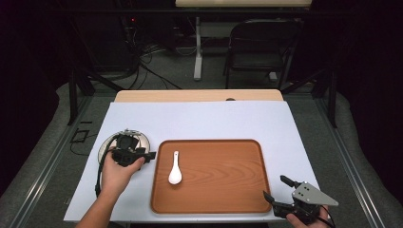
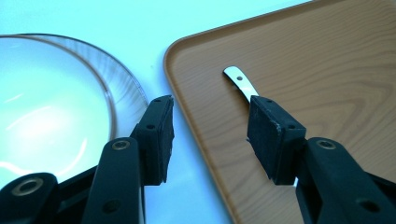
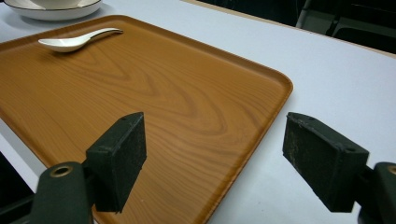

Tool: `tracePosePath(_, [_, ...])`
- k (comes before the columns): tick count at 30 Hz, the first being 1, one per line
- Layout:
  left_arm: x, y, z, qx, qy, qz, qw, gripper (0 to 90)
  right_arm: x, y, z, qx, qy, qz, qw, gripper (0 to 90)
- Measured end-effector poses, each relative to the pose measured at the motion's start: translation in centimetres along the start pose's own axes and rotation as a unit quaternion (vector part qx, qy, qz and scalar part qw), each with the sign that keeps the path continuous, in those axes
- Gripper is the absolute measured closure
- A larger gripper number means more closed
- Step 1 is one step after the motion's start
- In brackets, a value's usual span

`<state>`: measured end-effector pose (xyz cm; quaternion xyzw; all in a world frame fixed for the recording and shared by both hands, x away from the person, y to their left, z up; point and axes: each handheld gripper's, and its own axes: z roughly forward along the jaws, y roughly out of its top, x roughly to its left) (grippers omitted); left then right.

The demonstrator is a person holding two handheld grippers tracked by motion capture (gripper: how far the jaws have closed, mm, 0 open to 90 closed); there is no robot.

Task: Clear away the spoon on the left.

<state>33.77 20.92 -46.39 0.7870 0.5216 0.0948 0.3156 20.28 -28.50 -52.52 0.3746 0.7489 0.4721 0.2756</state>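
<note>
Left gripper [image 1: 148, 155]: held in person's left hand [image 1: 119, 168], forearm entering from bottom-left, angled up twd bowl. Jaws apart, moderately wide, nothing betw. them; tips hover over gap betw. bowl rim & tray's left edge. Pads [image 2: 161, 135] black, rubbery, rectangular.

Right gripper [image 1: 275, 190]: at tabletop's near right corner, just off tray's near-right corner, jaws pointing up-left. Grey three-cornered plate on top. Jaws wide apart, empty. Pads [image 3: 119, 158] matt black, foam-like, block-shaped.

Bowl [image 1: 108, 145]: round, shallow, white glossy inside w/ darker metallic-looking rim; sits on tabletop just left of tray, partly hidden by left gripper. Contents: can't tell.

Spoon [image 1: 175, 170]: white, glossy, ceramic-style soup spoon, short curved handle w/ small hole at end. Lies on tray's left part, bowl end twd person, handle away.

Tray [image 1: 223, 190]: rectangular, rounded corners, low raised rim, wood-grain brown finish, smooth. Centre of tabletop, near person's side.

Tabletop [image 1: 199, 118]: flat, pale blue-white sheet surface, matt; light wood edge showing at far side.
</note>
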Motion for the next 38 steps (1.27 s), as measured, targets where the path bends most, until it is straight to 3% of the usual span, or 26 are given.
tracePosePath(9, [0.9,-2.4,-1.9,-0.025,0.006,-0.012,0.9996,51.2,0.0,0.0,0.0,0.000,-0.001,0.000,1.0000,21.0])
tracePosePath(18, [1.6,-5.5,-1.2,-0.045,-0.015,-0.037,0.9982,51.4,0.0,0.0,0.0,0.000,-0.002,0.002,1.0000,21.0])
tracePosePath(21, [1.6,-6.3,-0.9,-0.052,-0.017,-0.036,0.9979,51.4,0.0,0.0,0.0,0.000,-0.002,0.001,1.0000,21.0])
tracePosePath(27, [1.5,-7.2,-0.5,-0.067,-0.021,-0.028,0.9972,51.3,0.0,0.0,0.0,0.001,-0.002,0.002,1.0000,21.0])
tracePosePath(38, [1.3,-7.9,-0.3,-0.073,-0.027,-0.037,0.9962,49.9,0.0,0.0,0.0,0.001,-0.002,0.003,1.0000,21.0])
